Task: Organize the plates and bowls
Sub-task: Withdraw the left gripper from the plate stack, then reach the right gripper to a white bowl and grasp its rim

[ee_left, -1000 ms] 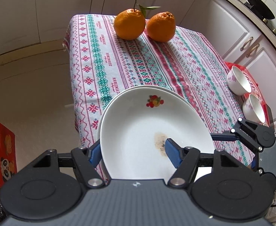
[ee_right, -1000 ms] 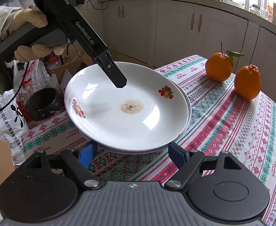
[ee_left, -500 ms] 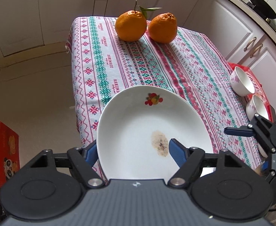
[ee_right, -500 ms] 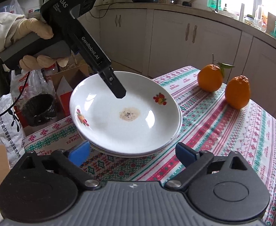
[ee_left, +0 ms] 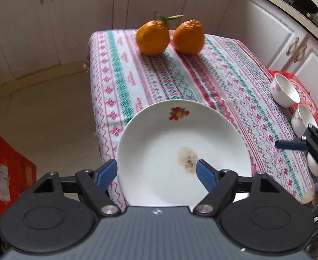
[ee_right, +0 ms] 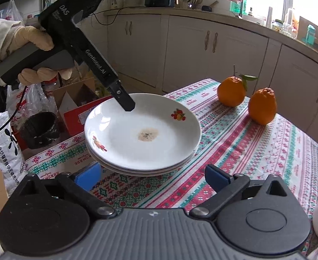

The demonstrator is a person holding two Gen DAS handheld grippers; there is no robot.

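three white glazed plates (ee_right: 142, 134) stacked at near corner of table (ee_left: 202, 82), top one round, shallow, glossy, with fruit decals and a brownish smear in the middle. two oranges (ee_left: 152, 38) at far end, touching, one with stem and leaf. two small white bowls (ee_left: 285, 92) with pink flowers at right edge, on something red. woven tablecloth (ee_right: 256, 151), striped in pink, red and teal. left gripper (ee_left: 156, 172) jaws just been opening, now apart astride the top plate's near rim, blue pads clear of it, one finger over the plate's inside. right gripper (ee_right: 152, 176) jaws just been opening, spread wide, nothing between, short of the stack. gloved hand (ee_right: 32, 43) on left gripper's handle.
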